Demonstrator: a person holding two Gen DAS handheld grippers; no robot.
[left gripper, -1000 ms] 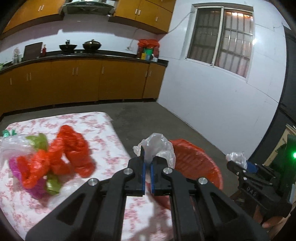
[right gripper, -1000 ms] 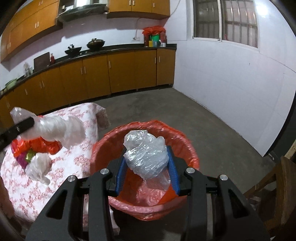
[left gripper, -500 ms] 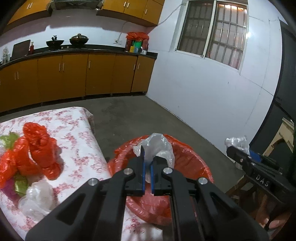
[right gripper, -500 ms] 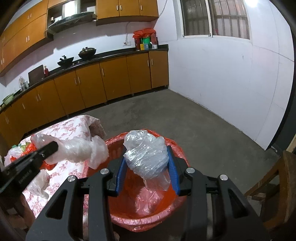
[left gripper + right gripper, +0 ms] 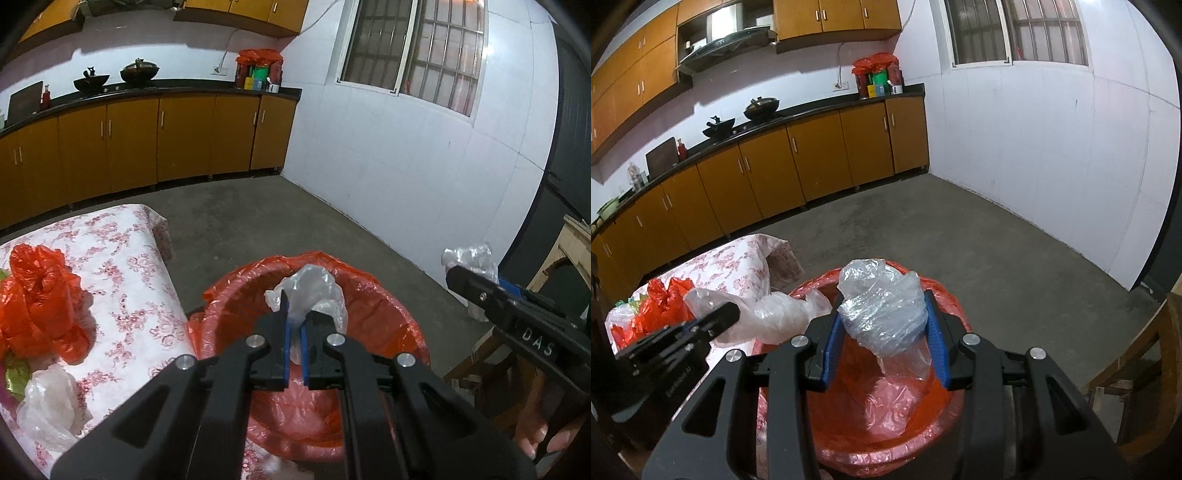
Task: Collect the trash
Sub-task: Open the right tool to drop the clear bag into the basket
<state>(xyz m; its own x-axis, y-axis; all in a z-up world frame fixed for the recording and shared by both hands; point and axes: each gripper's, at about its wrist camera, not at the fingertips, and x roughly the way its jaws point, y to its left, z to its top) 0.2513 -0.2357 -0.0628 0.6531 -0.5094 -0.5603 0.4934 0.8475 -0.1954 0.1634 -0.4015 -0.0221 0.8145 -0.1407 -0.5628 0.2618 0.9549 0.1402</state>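
Note:
A bin lined with a red bag (image 5: 373,314) (image 5: 886,417) stands on the floor beside the table. My left gripper (image 5: 294,332) is shut on a clear plastic bag (image 5: 314,288) and holds it above the bin's mouth; it also shows in the right wrist view (image 5: 768,314). My right gripper (image 5: 882,332) is shut on a crumpled clear plastic wad (image 5: 882,310), also above the bin; it shows at the right in the left wrist view (image 5: 469,258).
The table with a floral cloth (image 5: 122,266) holds red plastic bags (image 5: 40,295), a clear bag (image 5: 51,406) and green scraps. Orange cabinets (image 5: 812,158) line the far wall. A wooden chair (image 5: 1145,369) stands at the right.
Both grippers have moved from the table side to over the bin, each still holding its plastic bag. The table's trash has slid to the left of view.

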